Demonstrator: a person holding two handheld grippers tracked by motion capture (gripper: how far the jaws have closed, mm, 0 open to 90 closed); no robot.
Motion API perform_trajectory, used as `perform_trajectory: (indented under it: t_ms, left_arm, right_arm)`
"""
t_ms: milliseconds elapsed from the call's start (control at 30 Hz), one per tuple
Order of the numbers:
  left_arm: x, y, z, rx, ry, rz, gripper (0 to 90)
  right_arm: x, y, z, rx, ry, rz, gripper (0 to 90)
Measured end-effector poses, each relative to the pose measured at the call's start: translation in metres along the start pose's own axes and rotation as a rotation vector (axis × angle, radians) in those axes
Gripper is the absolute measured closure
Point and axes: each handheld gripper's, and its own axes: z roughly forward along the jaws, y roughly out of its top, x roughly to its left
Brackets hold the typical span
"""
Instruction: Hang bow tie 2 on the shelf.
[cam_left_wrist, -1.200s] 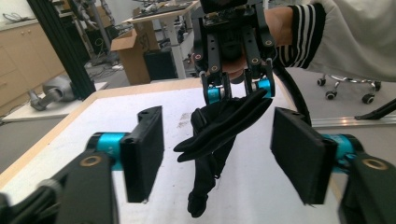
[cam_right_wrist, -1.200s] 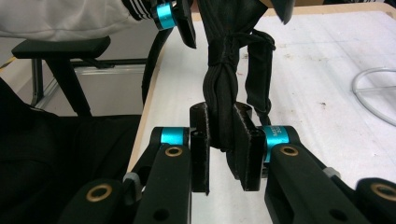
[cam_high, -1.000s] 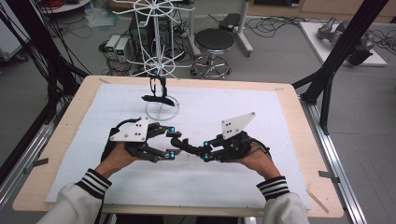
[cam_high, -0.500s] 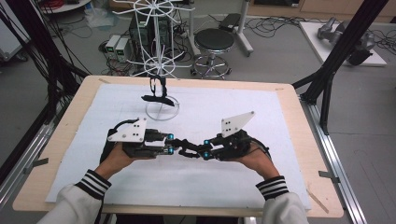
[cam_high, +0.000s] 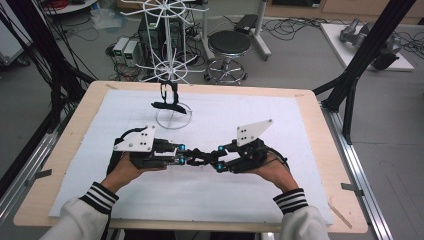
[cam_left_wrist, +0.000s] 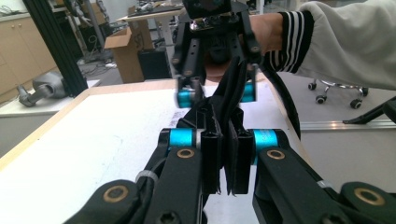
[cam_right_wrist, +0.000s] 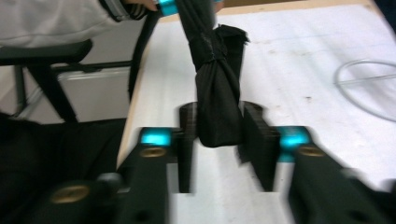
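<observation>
A knotted black cloth strip is held above the counter, pinched by the left tool, spread right tool around it; transfer judged unfinished.

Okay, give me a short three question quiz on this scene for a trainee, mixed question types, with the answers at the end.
1. True or false: the left gripper is shut on the black cloth.
2. Multiple choice: the white wire rack stands A) behind the grippers, at the far side of the table; B) on the right edge; C) under the table.
3. Fill in: the right gripper has its jaws ____ around the cloth's end.

Key: 1 true; 2 A; 3 open.
</observation>
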Motion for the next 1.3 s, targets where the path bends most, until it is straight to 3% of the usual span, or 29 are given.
perform_trajectory:
  t_ms: [133, 200, 300, 367, 467, 567, 733, 967, 1300]
  left_arm:
    - [0.000, 0.000, -0.002, 0.001, 0.016, -0.001, 86.1]
    - [0.000, 0.000, -0.003, -0.002, 0.019, -0.002, 86.1]
    - [0.000, 0.000, -0.005, -0.006, 0.032, -0.006, 86.1]
    - [0.001, 0.000, -0.008, -0.012, 0.048, -0.011, 86.0]
    - [0.002, 0.000, -0.013, -0.018, 0.075, -0.021, 86.0]
    - [0.004, 0.001, -0.019, -0.034, 0.109, -0.033, 86.0]
    - [0.007, 0.003, -0.030, -0.061, 0.174, -0.050, 86.0]
    - [0.010, 0.008, -0.046, -0.094, 0.258, -0.068, 86.0]
    - [0.013, 0.015, -0.054, -0.103, 0.327, -0.084, 86.0]
  right_arm:
    - [0.000, 0.000, 0.003, 0.004, -0.051, 0.008, 14.5]
    - [0.001, 0.000, 0.003, 0.014, -0.093, -0.014, 10.7]
    - [0.001, -0.001, 0.000, -0.014, -0.117, -0.008, 10.1]
    - [0.002, -0.002, -0.003, -0.027, -0.153, -0.007, 1.0]
    - [0.006, -0.003, -0.009, -0.037, -0.203, -0.002, 1.0]
    - [0.009, -0.007, -0.017, -0.083, -0.246, 0.006, 1.0]
    - [0.014, -0.018, -0.027, -0.102, -0.329, 0.025, 1.0]
    - [0.025, -0.033, -0.039, -0.171, -0.443, 0.048, 1.0]
    - [0.038, -0.064, -0.053, -0.285, -0.595, 0.096, 1.0]
